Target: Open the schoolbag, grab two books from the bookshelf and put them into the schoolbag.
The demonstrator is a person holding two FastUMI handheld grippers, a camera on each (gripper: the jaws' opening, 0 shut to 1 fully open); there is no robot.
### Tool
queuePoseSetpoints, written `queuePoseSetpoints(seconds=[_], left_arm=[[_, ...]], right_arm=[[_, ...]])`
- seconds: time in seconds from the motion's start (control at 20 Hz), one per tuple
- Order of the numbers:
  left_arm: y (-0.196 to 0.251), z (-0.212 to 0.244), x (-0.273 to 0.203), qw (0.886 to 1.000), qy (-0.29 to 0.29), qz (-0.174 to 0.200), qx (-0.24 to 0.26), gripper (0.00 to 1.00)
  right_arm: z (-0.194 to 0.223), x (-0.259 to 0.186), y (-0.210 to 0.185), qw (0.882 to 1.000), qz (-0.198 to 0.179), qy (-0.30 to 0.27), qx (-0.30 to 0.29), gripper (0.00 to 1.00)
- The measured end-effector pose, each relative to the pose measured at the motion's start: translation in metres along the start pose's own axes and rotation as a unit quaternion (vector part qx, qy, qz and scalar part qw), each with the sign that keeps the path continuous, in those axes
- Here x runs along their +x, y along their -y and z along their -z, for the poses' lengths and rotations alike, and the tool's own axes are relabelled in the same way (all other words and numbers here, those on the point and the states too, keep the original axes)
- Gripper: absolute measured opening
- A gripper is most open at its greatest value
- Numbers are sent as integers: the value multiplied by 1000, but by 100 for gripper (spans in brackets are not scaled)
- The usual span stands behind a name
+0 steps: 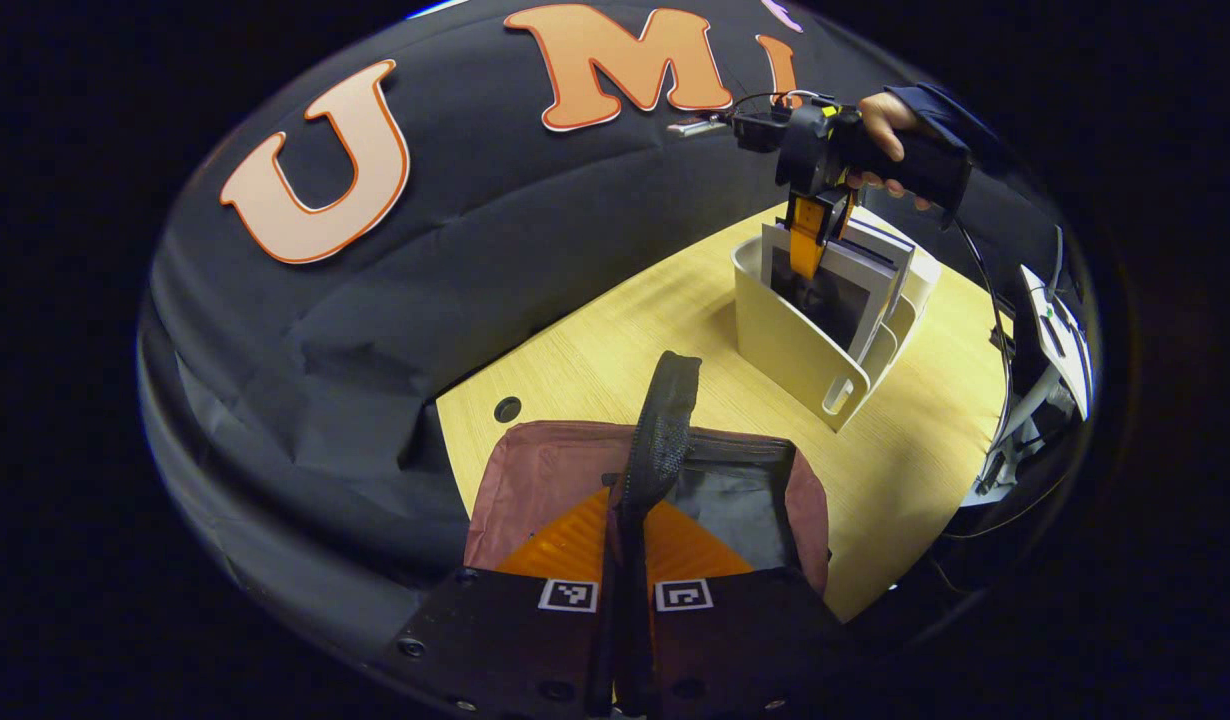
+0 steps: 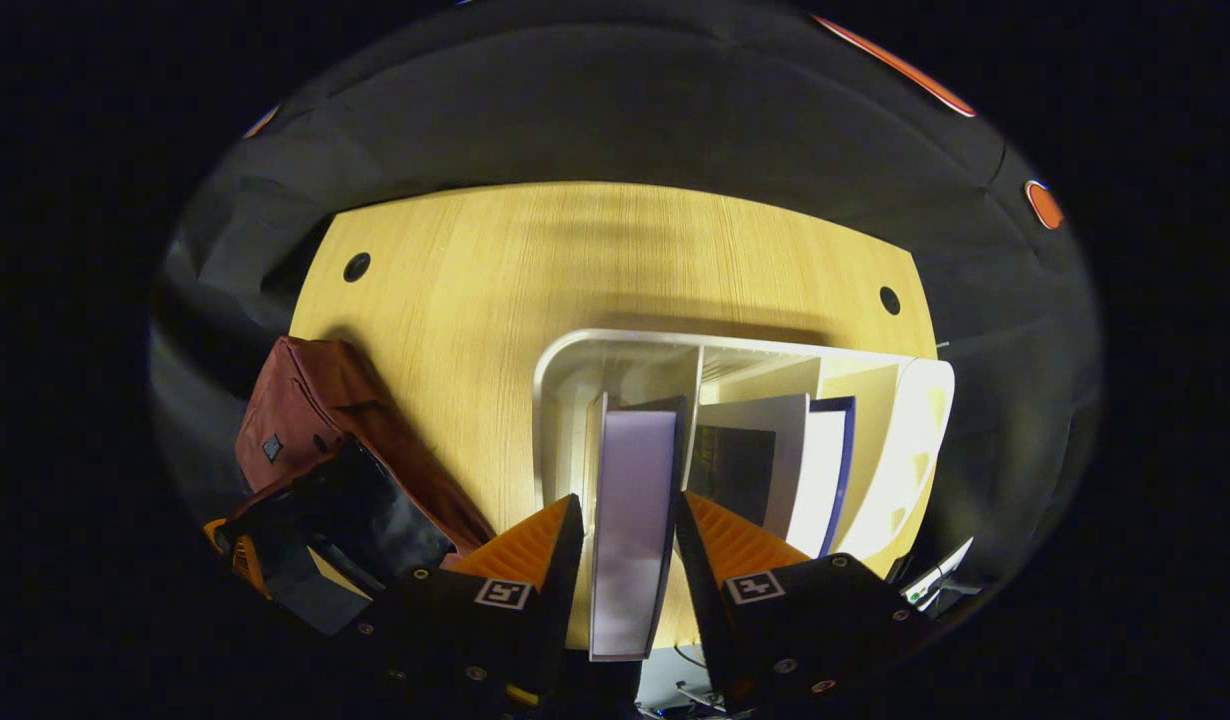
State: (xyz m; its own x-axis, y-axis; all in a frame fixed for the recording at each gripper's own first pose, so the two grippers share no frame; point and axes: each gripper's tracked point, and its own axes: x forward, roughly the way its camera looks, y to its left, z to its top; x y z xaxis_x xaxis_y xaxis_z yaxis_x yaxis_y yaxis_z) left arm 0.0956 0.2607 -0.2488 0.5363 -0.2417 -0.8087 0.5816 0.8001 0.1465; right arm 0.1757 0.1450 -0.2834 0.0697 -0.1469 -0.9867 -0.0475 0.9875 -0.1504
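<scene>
Pale wooden table (image 2: 575, 260) with round cable holes (image 2: 356, 267), black cloth wall (image 1: 455, 260) behind

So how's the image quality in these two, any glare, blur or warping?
Left gripper view: fisheye bends the table edge; the strap between its fingers is soft, the rack sharp and evenly lit. Right gripper view: a bright sheen on the table; the book looks washed out and blurred near the lens; the rack curves.

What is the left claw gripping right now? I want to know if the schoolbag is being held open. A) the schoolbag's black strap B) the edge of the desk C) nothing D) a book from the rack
A: in the left gripper view the left claw is closed on the black strap of the maroon schoolbag, whose mouth gapes open.
</scene>
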Motion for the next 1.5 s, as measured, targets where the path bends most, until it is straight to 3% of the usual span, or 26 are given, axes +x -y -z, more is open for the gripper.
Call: queuePoseSetpoints(seconds=[0.15, 0.25, 0.3, 0.4, 0.85, 1.2, 1.5], left_arm=[[0, 0, 1, 1000, -1, 4, -3, 7], [2, -1, 3, 1000, -2, 8, -4, 7], [3, -2, 5, 1000, -2, 10, -3, 7], [3, -2, 6, 1000, 0, 11, -4, 7], [9, 0, 15, 1000, -5, 15, -7, 7], [5, -9, 14, 1000, -13, 11, 13, 7], [8, -13, 15, 1000, -21, 6, 15, 7]], right_arm=[[12, 14, -7, 1000, -1, -22, 11, 48], [15, 16, -14, 999, -11, -29, 27, 53], [14, 16, -13, 999, -11, -29, 31, 43], [15, 13, -8, 999, -2, -29, 36, 41], [12, -67, 13, 995, -52, 38, 76, 39], [32, -139, 40, 981, -111, 105, 118, 39], [61, -161, 47, 962, -175, 131, 166, 38]])
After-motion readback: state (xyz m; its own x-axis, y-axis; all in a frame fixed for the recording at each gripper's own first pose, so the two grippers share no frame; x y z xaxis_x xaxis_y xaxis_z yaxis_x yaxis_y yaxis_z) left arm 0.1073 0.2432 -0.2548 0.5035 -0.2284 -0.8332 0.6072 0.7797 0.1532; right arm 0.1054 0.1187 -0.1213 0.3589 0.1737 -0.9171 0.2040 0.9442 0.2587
